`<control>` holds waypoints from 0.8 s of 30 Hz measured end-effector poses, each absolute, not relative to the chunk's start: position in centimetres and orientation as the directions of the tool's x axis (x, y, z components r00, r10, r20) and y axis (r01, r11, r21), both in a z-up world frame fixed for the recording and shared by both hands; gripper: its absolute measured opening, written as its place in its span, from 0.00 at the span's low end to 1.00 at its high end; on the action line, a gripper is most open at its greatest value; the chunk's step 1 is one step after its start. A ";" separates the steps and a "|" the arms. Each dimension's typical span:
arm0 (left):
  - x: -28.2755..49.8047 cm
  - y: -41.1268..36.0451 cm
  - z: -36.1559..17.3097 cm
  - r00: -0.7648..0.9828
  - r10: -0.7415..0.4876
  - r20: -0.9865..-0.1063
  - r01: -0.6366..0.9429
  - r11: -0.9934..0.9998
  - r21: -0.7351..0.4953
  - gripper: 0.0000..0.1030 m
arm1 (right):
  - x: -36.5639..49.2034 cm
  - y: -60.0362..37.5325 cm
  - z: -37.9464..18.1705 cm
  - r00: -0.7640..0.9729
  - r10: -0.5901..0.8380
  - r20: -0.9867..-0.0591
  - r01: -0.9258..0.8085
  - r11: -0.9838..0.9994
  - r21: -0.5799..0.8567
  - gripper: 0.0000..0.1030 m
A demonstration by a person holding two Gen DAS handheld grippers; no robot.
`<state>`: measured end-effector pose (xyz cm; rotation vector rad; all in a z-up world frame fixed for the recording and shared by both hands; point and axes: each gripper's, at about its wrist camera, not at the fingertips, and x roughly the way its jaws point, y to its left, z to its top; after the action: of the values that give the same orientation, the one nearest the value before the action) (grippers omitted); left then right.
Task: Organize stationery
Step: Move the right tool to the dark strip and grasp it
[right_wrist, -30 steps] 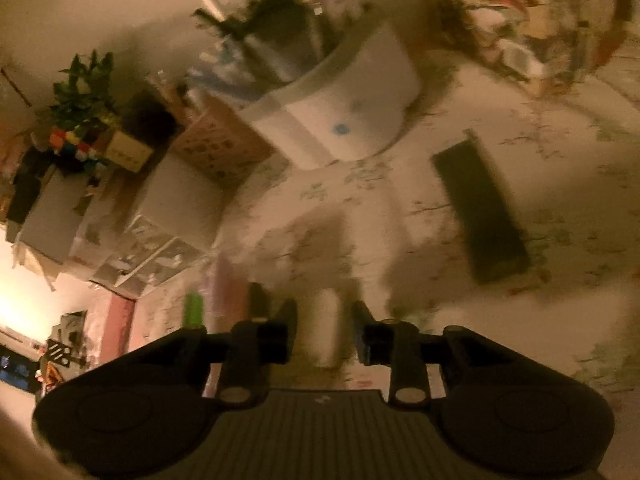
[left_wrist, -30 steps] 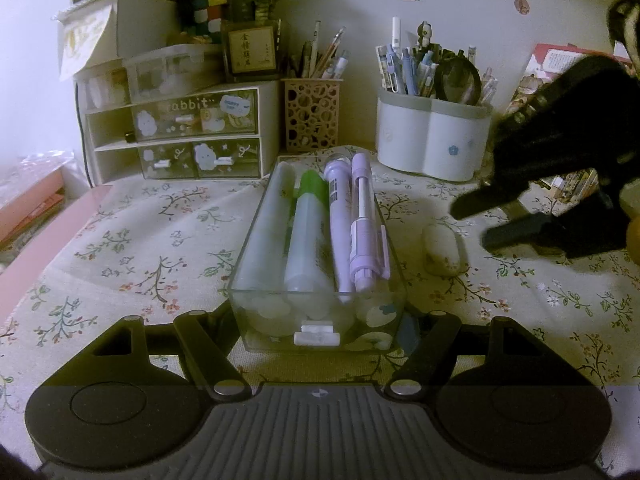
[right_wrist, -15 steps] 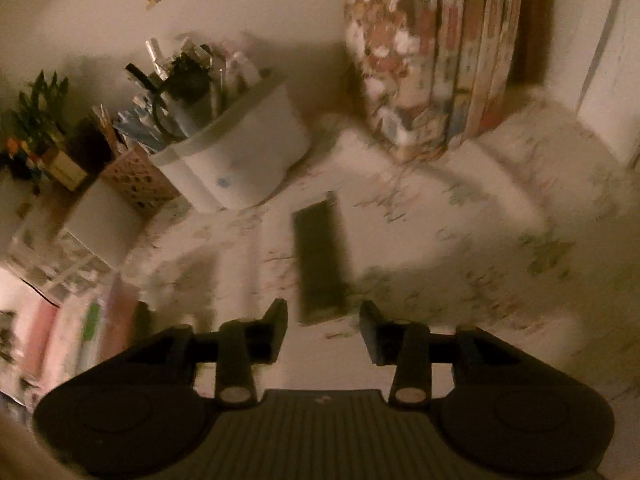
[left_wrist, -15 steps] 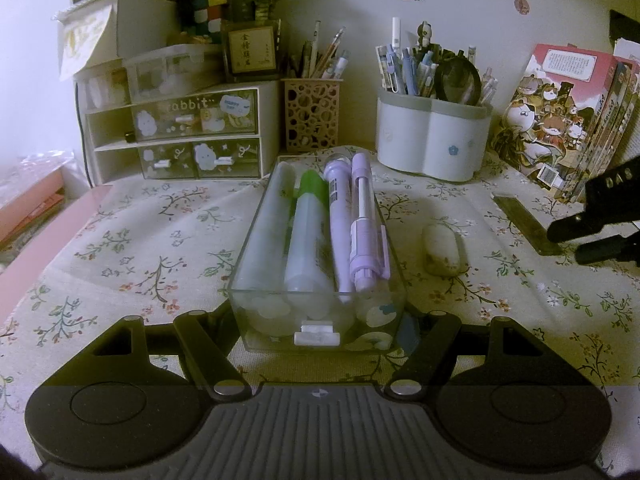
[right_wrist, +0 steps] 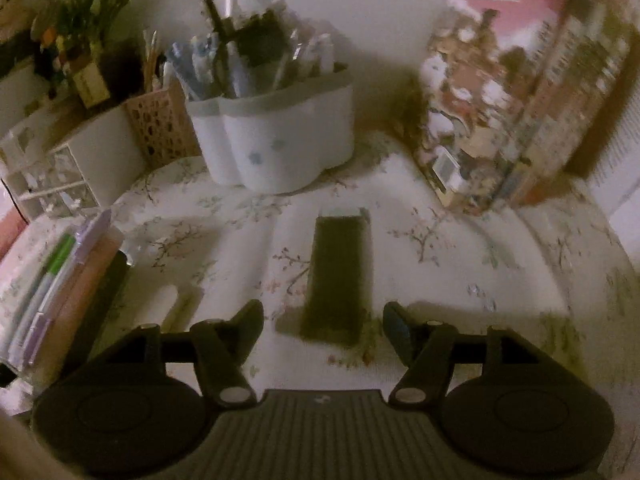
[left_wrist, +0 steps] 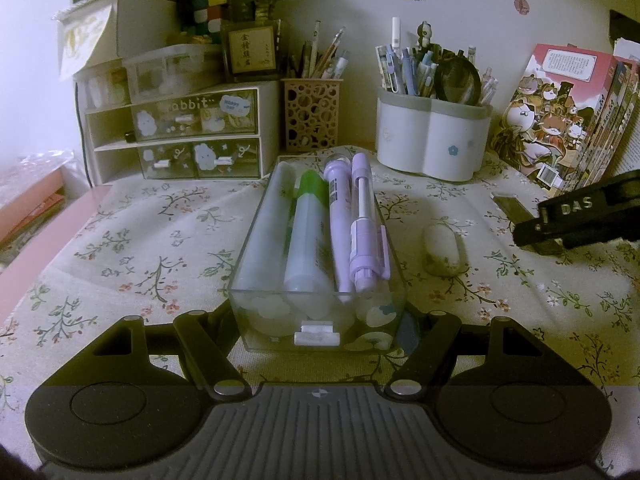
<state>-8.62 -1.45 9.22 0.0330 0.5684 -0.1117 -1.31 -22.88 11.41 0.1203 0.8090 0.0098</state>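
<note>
Left gripper (left_wrist: 320, 324) jaws clamp the near end of the clear tray (left_wrist: 256, 240) holding pens mid-table, while right gripper (right_wrist: 323, 322) jaws are opening, spread wide either side of the dark ruler's (right_wrist: 338, 276) near end, not touching it.

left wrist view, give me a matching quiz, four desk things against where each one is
Things:
1. purple pen
2. white eraser
3. dark ruler
4. magnifying glass

Places:
A. flat on the cloth ahead of the right claw
B. standing in the white pen holder
C. inside the clear tray
D. on the cloth right of the tray

Pairs: 1-C, 2-D, 3-A, 4-B
</note>
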 end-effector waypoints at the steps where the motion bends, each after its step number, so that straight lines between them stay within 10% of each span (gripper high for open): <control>1: -8.6 -1.4 9.2 0.837 -0.097 -0.539 0.115 0.993 0.000 0.70 | -0.9 -22.8 11.4 0.690 0.052 -0.722 0.029 0.995 0.100 0.66; 8: -8.6 -1.4 9.2 0.837 -0.096 -0.539 0.115 0.993 0.000 0.70 | 1.0 -22.8 11.0 0.706 0.043 -0.707 0.010 0.997 0.071 0.64; 12: -8.6 -1.4 9.3 0.837 -0.097 -0.539 0.115 0.993 -0.001 0.70 | 0.8 -22.3 11.0 0.716 0.024 -0.697 0.003 0.999 0.038 0.39; 24: -8.6 -1.4 9.3 0.837 -0.097 -0.539 0.115 0.993 0.000 0.70 | -0.8 -22.6 11.2 0.729 0.059 -0.682 0.018 0.994 0.104 0.38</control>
<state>-8.64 -1.43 9.28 0.0323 0.5688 -0.1119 -0.81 -22.62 11.17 0.1061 0.7543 0.0226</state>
